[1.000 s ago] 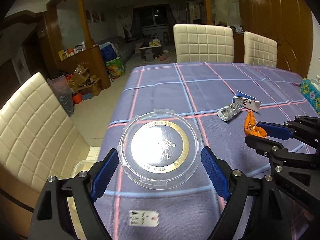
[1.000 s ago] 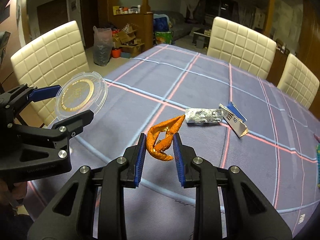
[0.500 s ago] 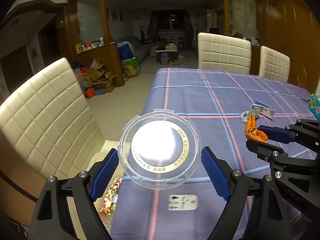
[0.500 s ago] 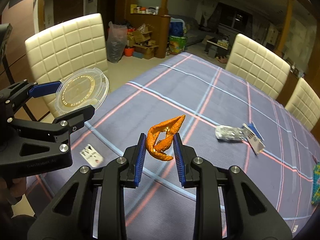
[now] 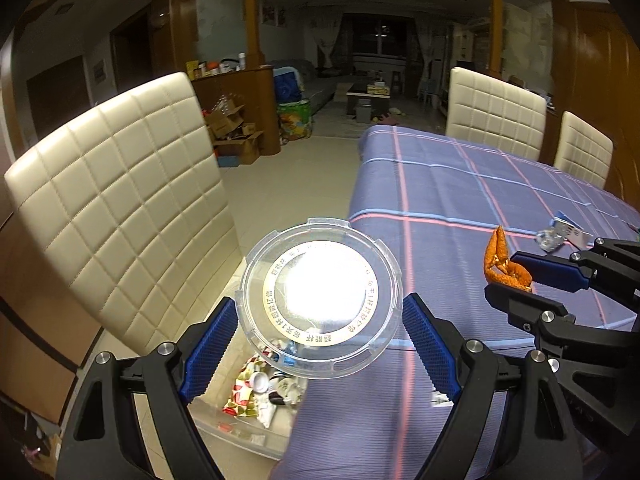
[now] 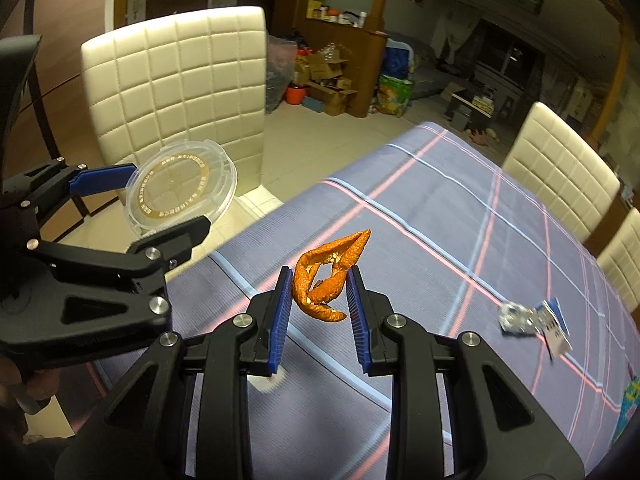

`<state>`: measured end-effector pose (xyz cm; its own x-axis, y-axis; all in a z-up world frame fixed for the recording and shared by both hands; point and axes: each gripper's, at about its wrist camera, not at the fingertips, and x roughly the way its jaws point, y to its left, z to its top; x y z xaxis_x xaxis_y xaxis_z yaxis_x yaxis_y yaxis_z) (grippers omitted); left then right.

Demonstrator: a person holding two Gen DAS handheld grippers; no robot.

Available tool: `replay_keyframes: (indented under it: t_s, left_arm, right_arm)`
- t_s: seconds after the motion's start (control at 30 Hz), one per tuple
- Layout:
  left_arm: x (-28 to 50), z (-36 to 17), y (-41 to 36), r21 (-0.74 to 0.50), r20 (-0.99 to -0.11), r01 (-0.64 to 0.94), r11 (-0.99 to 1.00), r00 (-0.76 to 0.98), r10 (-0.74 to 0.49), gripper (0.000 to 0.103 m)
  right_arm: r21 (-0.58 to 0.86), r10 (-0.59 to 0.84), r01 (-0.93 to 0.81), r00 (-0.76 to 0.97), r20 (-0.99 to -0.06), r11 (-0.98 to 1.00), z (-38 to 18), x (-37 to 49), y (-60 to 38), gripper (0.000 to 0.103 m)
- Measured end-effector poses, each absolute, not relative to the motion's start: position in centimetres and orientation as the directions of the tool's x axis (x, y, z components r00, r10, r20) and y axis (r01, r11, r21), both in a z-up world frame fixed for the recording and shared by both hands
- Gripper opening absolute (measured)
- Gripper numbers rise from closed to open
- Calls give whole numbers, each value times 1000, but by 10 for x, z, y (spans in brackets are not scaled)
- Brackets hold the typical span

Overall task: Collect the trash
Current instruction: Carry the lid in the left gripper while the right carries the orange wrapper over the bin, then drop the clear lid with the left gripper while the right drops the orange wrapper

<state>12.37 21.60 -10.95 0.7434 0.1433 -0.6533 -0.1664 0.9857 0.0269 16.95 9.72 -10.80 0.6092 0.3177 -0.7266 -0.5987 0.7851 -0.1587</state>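
Left gripper (image 5: 320,344) in my near view: jaws spread wide, clamped on the rim of a clear plastic lid (image 5: 320,300) with a gold ring print, carried flat-ish off the table edge. Right under it on the floor sits a clear bin (image 5: 244,404) with wrappers already in it, tucked between the table (image 5: 440,200) and the cream chair (image 5: 120,200).

Right gripper (image 6: 320,300): jaws nearly closed, pinching a curled orange peel (image 6: 326,276) above the plaid cloth, not yet over the bin.

Farther out, a crumpled foil wrapper (image 6: 516,318) and a small blue-white packet (image 6: 554,322) lie on the table, not collected.

Risks as I judge them: lid is held only at two rim points, so it could pop out or tip and miss the bin. Peel grip looks thin and springy, could slip and drop on the cloth before reaching the edge. Both grippers are close; they could bump over the bin mouth.
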Motion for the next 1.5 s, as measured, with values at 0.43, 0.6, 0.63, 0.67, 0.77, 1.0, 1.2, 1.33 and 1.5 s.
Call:
replay_keyframes:
  t_s: [0.43,0.6,0.63,0.67,0.77,1.0,1.2,1.33,1.5]
  left_arm:
    - [133,-129,272,-7,-690,-268,963,699,189,82]
    - [137,-135,289,-12,-699,-300,954,684,207,82]
    - [138,-136,292,-19,-702,-304,952,683,204,82]
    - [138,-138,295,-28,-704,-304,952,682,198,82]
    - [141,-141,300,-53,-714,-294,954,679,170,82]
    - [144,-148,305,-39,-716,-295,955,675,180,83]
    - [141,-153,316,-16,-714,-325,945,665,217,84]
    - [138,-156,324,-7,-718,-347,938,655,237,84]
    - [132,-158,337,-9,-723,-381,924,641,258,84]
  right_arm:
    - [-173,336,-655,575,-746,736,-117,186,150,29]
    - [-170,335,-659,567,-753,733,-121,195,160,29]
    - [-173,332,-660,566,-754,731,-122,196,161,29]
    - [-175,330,-662,564,-757,729,-123,197,163,29]
    - [-177,327,-665,560,-761,726,-126,200,167,29]
    - [-174,324,-668,551,-769,723,-131,206,176,29]
    - [-177,317,-676,540,-780,716,-137,209,185,30]
    - [-174,321,-685,531,-784,707,-139,209,194,30]
    - [-178,336,-706,525,-782,686,-139,204,209,31]
